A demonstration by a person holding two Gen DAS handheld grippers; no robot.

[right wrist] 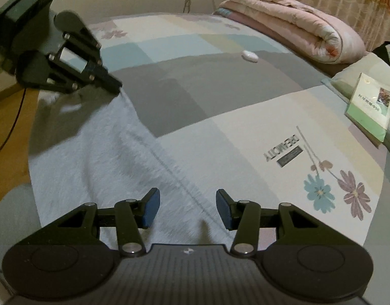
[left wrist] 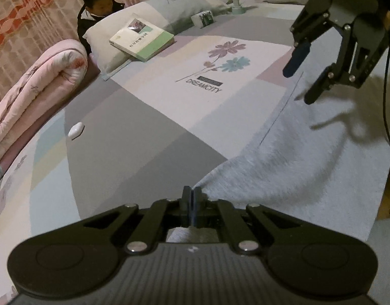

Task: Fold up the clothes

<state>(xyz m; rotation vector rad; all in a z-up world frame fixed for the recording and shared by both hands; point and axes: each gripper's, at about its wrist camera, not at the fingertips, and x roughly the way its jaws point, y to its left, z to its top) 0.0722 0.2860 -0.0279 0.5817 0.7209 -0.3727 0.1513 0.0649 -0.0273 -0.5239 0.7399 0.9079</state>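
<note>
A: Left wrist view: how is the left gripper [left wrist: 192,200] seen?

B: Its fingers are pressed together, and a corner of the grey garment [left wrist: 309,157] is pinched between them. From that corner the cloth is spread to the right across the bedsheet [left wrist: 133,137].

A: And the right gripper [left wrist: 300,78]?

B: It is held above the garment's far part, fingers spread wide, nothing between them. Its shadow is cast on the cloth.

A: Right wrist view?

B: The blue pads [right wrist: 150,209] are seen well apart over the garment [right wrist: 98,152], whose edge seam runs between them. The left gripper [right wrist: 113,86] is seen at the cloth's far corner, fingers together, touching the fabric.

A: What else is on the bed?

B: A book [left wrist: 141,39] on a pillow [left wrist: 103,38], a rolled pink quilt [right wrist: 296,30], a small white object [right wrist: 249,56], all well apart from the garment.
</note>
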